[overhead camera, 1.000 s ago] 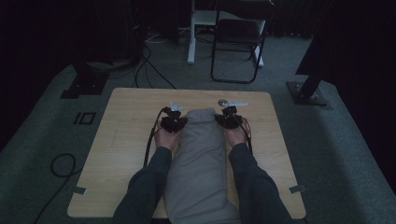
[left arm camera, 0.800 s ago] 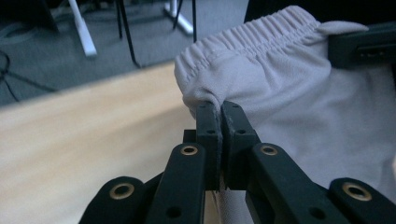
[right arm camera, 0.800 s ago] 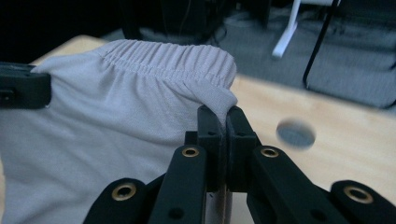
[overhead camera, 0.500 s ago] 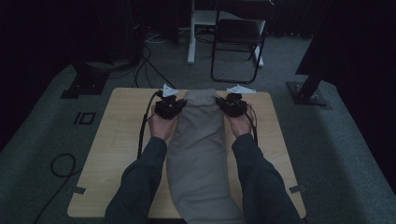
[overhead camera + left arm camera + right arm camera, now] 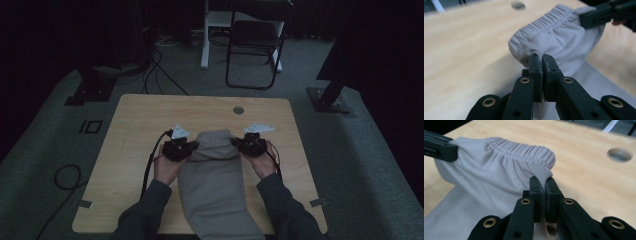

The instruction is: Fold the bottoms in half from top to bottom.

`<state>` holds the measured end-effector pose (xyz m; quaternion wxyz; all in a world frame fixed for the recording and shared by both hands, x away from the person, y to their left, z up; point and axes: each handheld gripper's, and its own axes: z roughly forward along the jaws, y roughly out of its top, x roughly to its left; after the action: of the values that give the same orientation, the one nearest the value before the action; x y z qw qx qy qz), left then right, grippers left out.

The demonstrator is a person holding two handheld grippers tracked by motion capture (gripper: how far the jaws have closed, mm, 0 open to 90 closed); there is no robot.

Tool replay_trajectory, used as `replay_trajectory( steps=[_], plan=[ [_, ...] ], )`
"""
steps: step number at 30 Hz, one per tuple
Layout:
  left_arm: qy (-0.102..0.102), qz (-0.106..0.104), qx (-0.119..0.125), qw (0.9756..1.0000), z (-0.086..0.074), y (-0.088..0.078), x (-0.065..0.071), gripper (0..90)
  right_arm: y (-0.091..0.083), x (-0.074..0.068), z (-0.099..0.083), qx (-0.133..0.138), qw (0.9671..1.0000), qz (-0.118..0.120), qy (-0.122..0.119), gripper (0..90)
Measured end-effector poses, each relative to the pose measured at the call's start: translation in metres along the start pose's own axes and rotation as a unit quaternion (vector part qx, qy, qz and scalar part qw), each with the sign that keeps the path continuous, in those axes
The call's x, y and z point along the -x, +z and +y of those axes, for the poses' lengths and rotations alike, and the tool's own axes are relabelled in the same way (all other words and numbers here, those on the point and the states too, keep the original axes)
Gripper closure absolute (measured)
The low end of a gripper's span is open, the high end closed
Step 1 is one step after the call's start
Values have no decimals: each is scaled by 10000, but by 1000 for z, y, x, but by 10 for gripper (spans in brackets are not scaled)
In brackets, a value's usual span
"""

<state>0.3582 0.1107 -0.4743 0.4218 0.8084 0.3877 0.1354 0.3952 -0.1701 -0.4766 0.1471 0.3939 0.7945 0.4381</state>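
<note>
1. The left claw is clamped on the left corner of the grey garment's elastic waistband.
2. The right claw pinches the waistband's right corner.
3. The garment lies on the table, waistband lifted between both claws.

your garment: plain light grey, ribbed waistband | your grippers' jaws: black, brass rivets | table: pale woodgrain

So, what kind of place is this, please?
Probably a recording studio or lab, not a home: a bare wooden table stands on grey carpet, with dark curtains behind, stand bases at the sides, loose cables on the floor and a folding chair.
</note>
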Motion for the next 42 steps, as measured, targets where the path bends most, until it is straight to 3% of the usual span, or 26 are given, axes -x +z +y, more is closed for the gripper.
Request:
replay_trajectory(
  steps=[5,9,13,15,19,25,32,42],
  plan=[
    [171,-129,-430,9988,-35,1,23,865,-7,-20,-38,-401,9990,118,-152,874],
    [199,-200,-691,9972,-58,0,36,864,-12,-32,-66,-715,9970,297,-66,872],
    [340,-110,-1102,9933,-77,10,45,863,-6,-41,-82,-1066,9936,230,-287,868],
    [288,-113,-976,9947,-83,12,44,863,-1,-42,-86,-1149,9927,205,-293,863],
    [311,14,-803,9963,-82,17,35,863,4,-40,-84,-1109,9933,167,-297,861],
    [202,244,-644,9974,-67,34,5,863,24,-31,-70,-1022,9942,14,-323,861],
    [203,537,-574,9967,-41,62,-29,863,56,-6,-45,-951,9951,-206,-167,861],
    [63,734,-557,9957,-13,93,-53,863,85,23,-18,-951,9935,-619,45,859]
  ],
)
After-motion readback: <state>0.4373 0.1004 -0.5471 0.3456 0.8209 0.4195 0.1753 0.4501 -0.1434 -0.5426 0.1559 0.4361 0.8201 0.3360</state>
